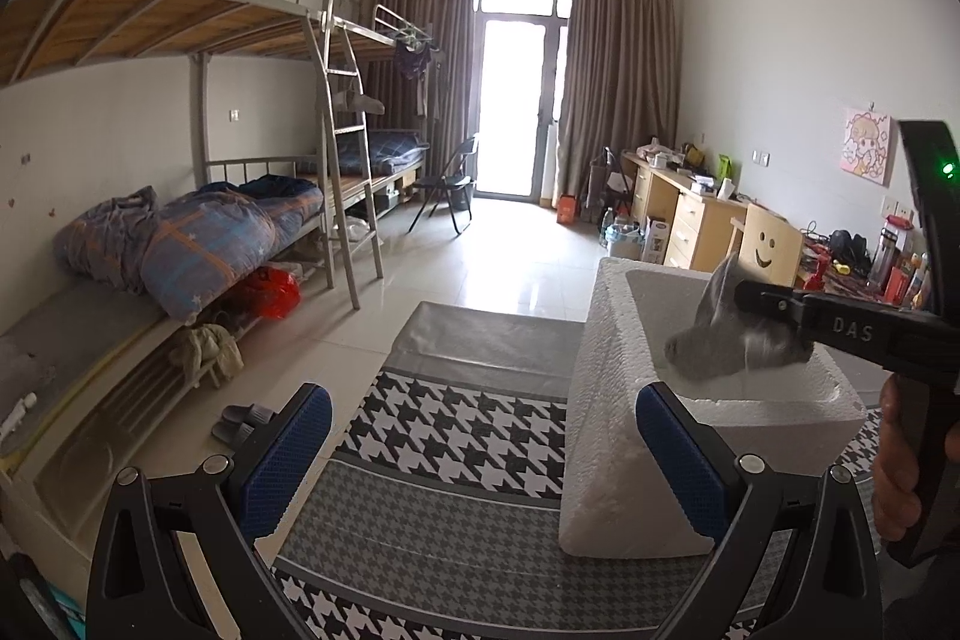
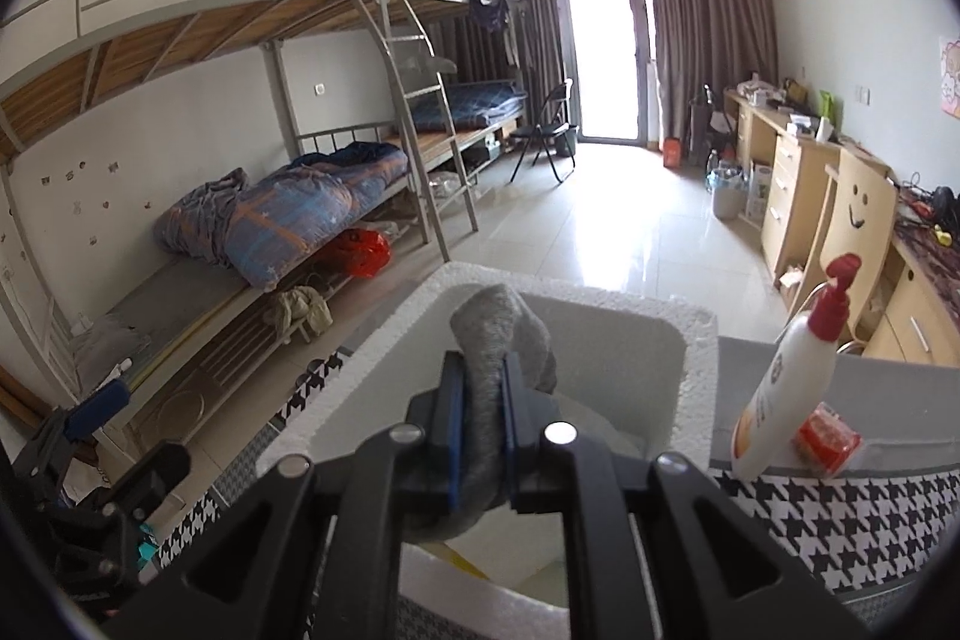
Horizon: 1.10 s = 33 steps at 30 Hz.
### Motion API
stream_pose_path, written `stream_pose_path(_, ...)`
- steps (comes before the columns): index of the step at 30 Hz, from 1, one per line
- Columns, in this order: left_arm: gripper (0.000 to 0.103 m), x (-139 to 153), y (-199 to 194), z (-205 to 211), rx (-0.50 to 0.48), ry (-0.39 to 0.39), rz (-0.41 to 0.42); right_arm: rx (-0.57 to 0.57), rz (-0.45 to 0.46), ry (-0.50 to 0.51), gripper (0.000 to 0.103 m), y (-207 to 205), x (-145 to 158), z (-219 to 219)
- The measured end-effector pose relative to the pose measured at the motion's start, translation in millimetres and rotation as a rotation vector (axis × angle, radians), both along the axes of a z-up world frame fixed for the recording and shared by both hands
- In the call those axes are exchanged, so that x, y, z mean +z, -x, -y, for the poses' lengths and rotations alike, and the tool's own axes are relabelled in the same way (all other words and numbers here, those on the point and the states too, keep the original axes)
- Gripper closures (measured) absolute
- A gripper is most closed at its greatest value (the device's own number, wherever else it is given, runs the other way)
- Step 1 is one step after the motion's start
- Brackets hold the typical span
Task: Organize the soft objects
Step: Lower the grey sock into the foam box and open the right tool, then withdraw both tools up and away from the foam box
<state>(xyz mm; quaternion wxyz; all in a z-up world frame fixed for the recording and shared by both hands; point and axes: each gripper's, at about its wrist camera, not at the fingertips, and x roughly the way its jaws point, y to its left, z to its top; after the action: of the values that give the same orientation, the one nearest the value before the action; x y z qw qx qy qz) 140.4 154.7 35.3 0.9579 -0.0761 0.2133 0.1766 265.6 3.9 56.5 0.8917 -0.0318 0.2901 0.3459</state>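
Clamped between the blue pads of the right gripper (image 2: 480,421) is a grey sock (image 2: 501,334), bunched up, its upper end rising above the fingertips and its lower end hanging under them. It hangs over the open top of a white foam box (image 2: 699,340), above the hollow, not resting on the floor of it as far as can be seen. From the left wrist view the same gripper (image 1: 741,289) reaches in from the right over the box (image 1: 606,340), the sock (image 1: 720,340) drooping from its tip just above the rim, and a hand (image 1: 900,454) grips its handle. The left gripper (image 1: 483,454) has its jaws wide apart with nothing between them, pointing at a houndstooth mat (image 1: 456,436) beside the box's left wall. The box stands on that mat. To the right of the box, in the right wrist view, a white pump bottle (image 2: 786,382) with a red top leans, and a small red packet (image 2: 828,439) lies just beside it. Bunk beds (image 2: 252,112) line the left wall.
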Motion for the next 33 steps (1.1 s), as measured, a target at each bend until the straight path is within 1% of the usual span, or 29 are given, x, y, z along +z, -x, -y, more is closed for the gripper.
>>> stream_pose_path(1,0.001,0,0,-1,0.002,0.005,0.002,-0.003,-0.004,0.005,0.077,-1,-1,-1)
stream_pose_path(2,0.001,1,-1,-2,0.0,0.006,0.002,-0.001,-0.007,0.01,0.063,-1,-2,-2)
stream_pose_path(3,0.001,1,0,-2,-0.002,0.005,0.003,0.001,-0.009,0.015,0.056,-2,-3,-3)
stream_pose_path(4,0.001,1,0,-1,-0.002,0.005,0.005,-0.002,-0.009,0.013,0.04,-2,-3,-2)
stream_pose_path(5,0.001,1,0,-1,-0.004,0.004,0.005,-0.003,-0.005,0.008,0.032,-2,-2,0)
stream_pose_path(7,0.001,1,1,0,-0.007,0.003,0.004,-0.003,0.013,-0.006,0.03,1,-1,3)
stream_pose_path(10,0.001,2,2,0,-0.005,0.003,0.008,0.004,0.017,-0.001,0.029,3,0,3)
stream_pose_path(12,0.001,1,1,1,-0.007,0.0,0.004,0.008,0.016,0.0,0.024,6,-1,4)
stream_pose_path(14,0.001,3,1,2,-0.006,-0.002,0.006,0.021,0.024,-0.008,0.015,7,0,4)
stream_pose_path(17,0.001,5,4,3,-0.01,-0.002,0.013,0.024,0.074,-0.026,0.006,17,6,8)
stream_pose_path(22,0.001,10,8,5,-0.017,-0.002,0.025,0.007,0.096,-0.045,0.002,24,12,17)
stream_pose_path(24,0.001,11,10,8,-0.02,-0.006,0.033,0.002,0.105,-0.04,0.002,27,12,19)
stream_pose_path(30,0.001,15,15,17,-0.036,-0.018,0.038,-0.008,0.092,-0.049,0.002,31,15,28)
stream_pose_path(33,0.001,17,17,23,-0.041,-0.026,0.041,-0.006,0.119,-0.045,0.002,36,17,29)
